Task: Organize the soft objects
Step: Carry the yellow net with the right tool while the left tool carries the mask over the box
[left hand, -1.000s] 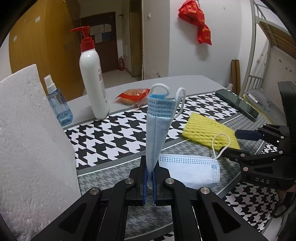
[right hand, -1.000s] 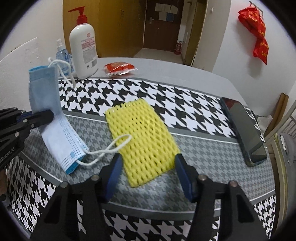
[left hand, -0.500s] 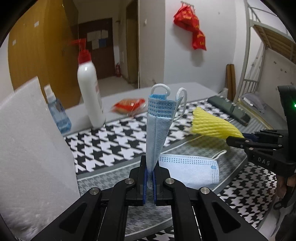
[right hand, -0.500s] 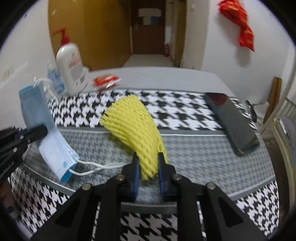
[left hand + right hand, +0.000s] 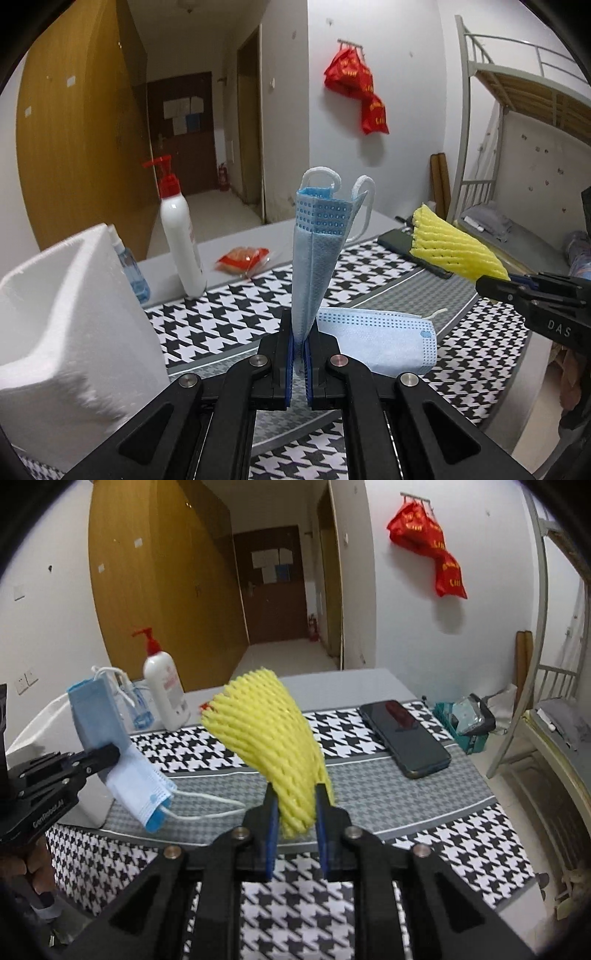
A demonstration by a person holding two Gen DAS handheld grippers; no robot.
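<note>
My left gripper (image 5: 299, 343) is shut on a folded blue face mask (image 5: 317, 251) that stands upright from its pads, ear loops at the top. A second blue mask (image 5: 376, 339) lies flat on the houndstooth cloth just behind it. My right gripper (image 5: 295, 812) is shut on the lower end of a yellow foam net sleeve (image 5: 269, 731), which curves up and to the left, clear of the table. In the left wrist view the right gripper (image 5: 495, 286) holds the net sleeve (image 5: 454, 251) at the right. In the right wrist view the left gripper (image 5: 107, 757) holds its mask (image 5: 98, 716) at the left.
A white foam box (image 5: 66, 302) stands at the left, close to my left gripper. Behind it are a spray bottle (image 5: 129, 266), a white pump bottle (image 5: 181, 240) and a red snack packet (image 5: 242, 258). A dark phone (image 5: 402, 734) lies at the right of the cloth; a bunk bed stands beyond.
My right gripper shut on the yellow net sleeve and lifted it off the table. My left gripper rose a little with its mask; the second mask stayed on the cloth.
</note>
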